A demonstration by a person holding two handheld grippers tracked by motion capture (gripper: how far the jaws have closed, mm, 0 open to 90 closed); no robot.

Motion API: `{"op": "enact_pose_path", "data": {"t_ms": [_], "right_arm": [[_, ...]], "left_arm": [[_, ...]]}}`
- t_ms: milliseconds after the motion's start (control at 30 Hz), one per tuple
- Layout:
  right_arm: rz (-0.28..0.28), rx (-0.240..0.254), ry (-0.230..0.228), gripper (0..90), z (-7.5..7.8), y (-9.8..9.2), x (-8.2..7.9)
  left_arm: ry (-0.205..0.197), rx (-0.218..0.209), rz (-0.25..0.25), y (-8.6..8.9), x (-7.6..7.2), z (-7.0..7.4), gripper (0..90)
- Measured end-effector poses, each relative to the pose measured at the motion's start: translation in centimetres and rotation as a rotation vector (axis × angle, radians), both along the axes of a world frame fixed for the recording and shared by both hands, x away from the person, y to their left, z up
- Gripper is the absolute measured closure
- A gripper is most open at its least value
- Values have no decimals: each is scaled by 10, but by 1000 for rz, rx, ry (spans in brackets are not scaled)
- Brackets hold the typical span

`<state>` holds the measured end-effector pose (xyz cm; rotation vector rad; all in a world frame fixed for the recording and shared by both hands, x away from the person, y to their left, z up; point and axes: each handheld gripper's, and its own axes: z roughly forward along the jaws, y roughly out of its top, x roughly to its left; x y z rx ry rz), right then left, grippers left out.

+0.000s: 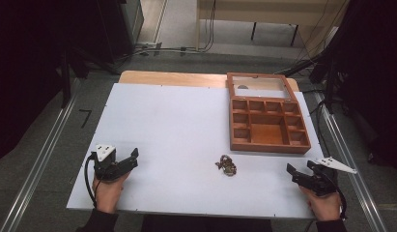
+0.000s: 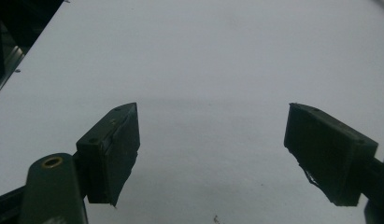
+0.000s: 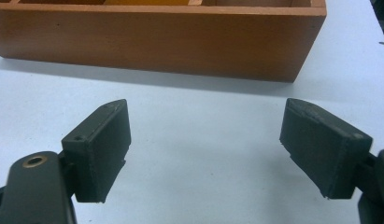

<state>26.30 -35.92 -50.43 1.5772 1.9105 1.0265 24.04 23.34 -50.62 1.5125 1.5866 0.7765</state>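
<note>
Two grippers rest at the near edge of a white table top (image 1: 177,125), one in each of the person's hands. The left gripper (image 1: 126,162) sits at the near left, its jaws spread wide with nothing between them; in the left gripper view the gap (image 2: 213,149) frames only bare white board. The right gripper (image 1: 300,169) sits at the near right, jaws likewise spread wide and holding nothing; in the right gripper view (image 3: 206,149) the side wall of the wooden box (image 3: 157,39) stands just ahead of them.

There is one wooden box (image 1: 268,126), set at the far right of the top, divided into several small compartments around one larger one; its glazed lid (image 1: 258,86) stands open at the back. One small tangle of what looks like jewellery (image 1: 226,165) lies loose on the board, near the front left corner of the box and between the two grippers, closer to the right one.

The whole left half and the middle of the board lie open. A strip of bare wood (image 1: 172,77) shows beyond the board's far edge. Metal rails (image 1: 39,164) run along both sides on a grey floor, with cables at the back.
</note>
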Motion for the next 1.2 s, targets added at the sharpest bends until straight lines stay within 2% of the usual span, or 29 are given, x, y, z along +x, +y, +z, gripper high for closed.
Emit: {"op": "enact_pose_path", "data": {"t_ms": [533,1200], "right_arm": [[20,-3,-6,143,1,7,-1],[93,-27,-6,140,1,32,-1]], "left_arm": [[2,-6,-9,-2,0,0,188],[5,-4,-17,-4,0,0,179]]}}
